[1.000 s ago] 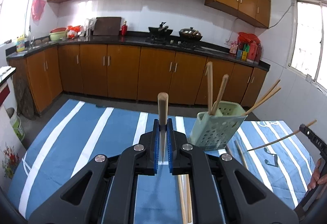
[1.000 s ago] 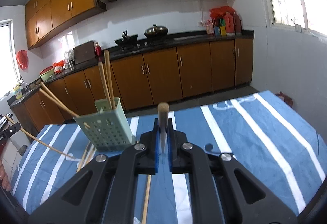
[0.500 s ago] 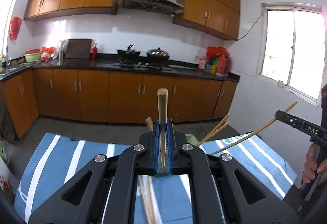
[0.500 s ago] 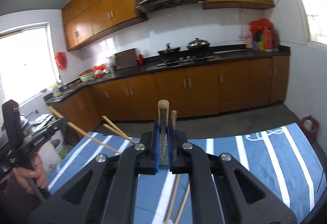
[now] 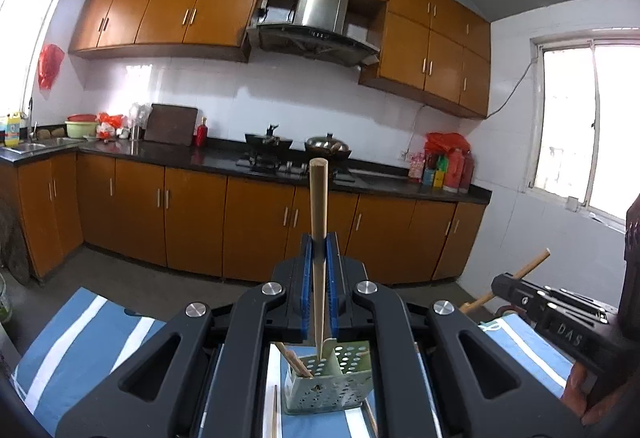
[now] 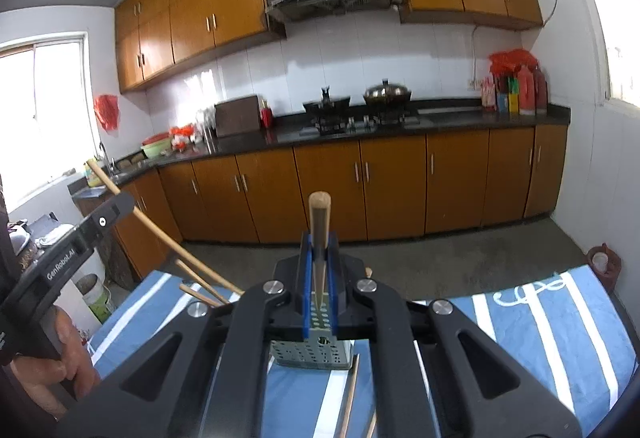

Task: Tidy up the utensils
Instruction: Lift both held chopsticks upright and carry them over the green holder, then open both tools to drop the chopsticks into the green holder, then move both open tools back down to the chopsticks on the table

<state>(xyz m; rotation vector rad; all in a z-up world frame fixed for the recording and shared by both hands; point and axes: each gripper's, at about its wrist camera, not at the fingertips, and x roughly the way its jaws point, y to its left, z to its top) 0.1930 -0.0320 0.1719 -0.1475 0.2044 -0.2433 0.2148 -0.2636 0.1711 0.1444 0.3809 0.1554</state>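
Note:
A pale green perforated utensil holder (image 5: 332, 382) stands on the blue striped cloth, right below both grippers; it also shows in the right wrist view (image 6: 310, 352). My left gripper (image 5: 319, 278) is shut on a wooden chopstick (image 5: 319, 222) whose thin tip reaches the holder's mouth. My right gripper (image 6: 319, 278) is shut on another wooden chopstick (image 6: 319, 234) held upright over the holder. Several chopsticks (image 5: 294, 360) lean inside the holder. The right gripper with its chopstick shows at the right of the left wrist view (image 5: 520, 292).
Loose chopsticks (image 6: 350, 394) lie on the blue and white striped cloth (image 6: 520, 326) beside the holder. Beyond the table edge are the floor, brown kitchen cabinets (image 5: 192, 222) and a dark counter with a stove (image 5: 276, 158).
Both grippers have risen and tilted over the holder, each keeping its chopstick. The holder has moved from ahead of the fingers to beneath them, and the two grippers have come closer together.

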